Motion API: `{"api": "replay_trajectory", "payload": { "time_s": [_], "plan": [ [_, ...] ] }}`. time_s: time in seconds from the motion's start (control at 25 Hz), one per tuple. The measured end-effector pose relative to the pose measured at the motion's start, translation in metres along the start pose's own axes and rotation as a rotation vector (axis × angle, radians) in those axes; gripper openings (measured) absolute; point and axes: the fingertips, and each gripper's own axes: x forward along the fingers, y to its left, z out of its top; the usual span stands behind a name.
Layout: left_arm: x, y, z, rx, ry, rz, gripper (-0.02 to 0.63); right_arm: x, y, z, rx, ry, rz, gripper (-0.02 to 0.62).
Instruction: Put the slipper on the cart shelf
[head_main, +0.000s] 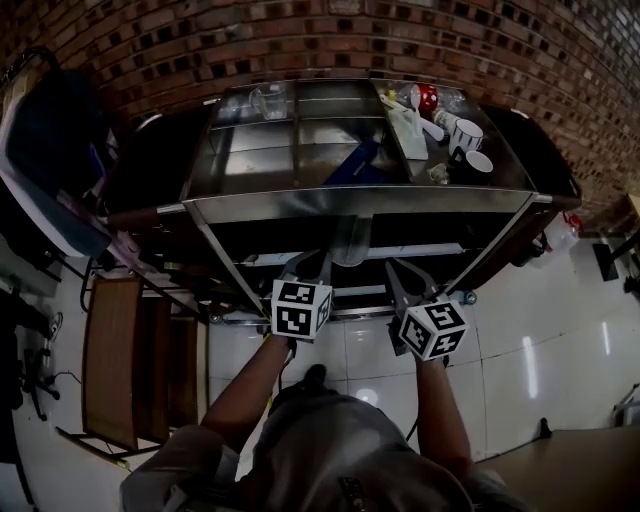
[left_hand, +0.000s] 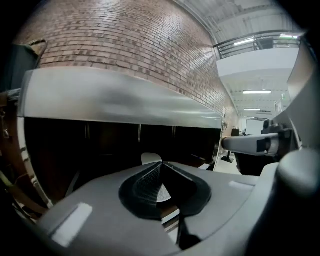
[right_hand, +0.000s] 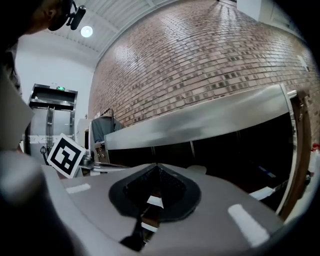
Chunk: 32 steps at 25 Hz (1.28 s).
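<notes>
Under the cart's (head_main: 360, 203) top rim, a pale shape, probably the slipper (head_main: 349, 240), lies on the lower shelf (head_main: 440, 240) just beyond the left gripper (left_hand: 160, 165) and right gripper (right_hand: 156, 167). Both are closed on nothing. Draw them straight back, keeping clear of the rim.

Brushed metal cart (head_main: 360, 203) before a rough brick wall (head_main: 300, 40), over glossy floor tiles (head_main: 560, 330).

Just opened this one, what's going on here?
A person stands at a steel cart by a brick wall, with a gripper in each hand. The left gripper and right gripper both point under the cart's top, jaws together and empty. A pale rounded thing, possibly the slipper, lies on a lower shelf just ahead. Cups sit on top.
</notes>
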Motion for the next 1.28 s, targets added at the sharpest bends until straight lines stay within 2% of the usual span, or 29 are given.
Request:
{"api": "replay_trajectory", "payload": {
  "time_s": [0.48, 0.76, 1.28],
  "plan": [
    [-0.075, 0.010, 0.012, -0.029, -0.061, 0.062, 0.008, 0.005, 0.056, 0.003, -0.050, 0.012, 0.169, -0.002],
    [-0.086, 0.009, 0.009, -0.038, -0.059, 0.073, 0.008, 0.004, 0.063, -0.005, -0.060, 0.037, 0.183, -0.002],
    [-0.085, -0.001, 0.012, -0.043, -0.067, 0.058, 0.008, -0.002, 0.063, 0.004, -0.071, 0.017, 0.191, -0.002]
  ]
}}
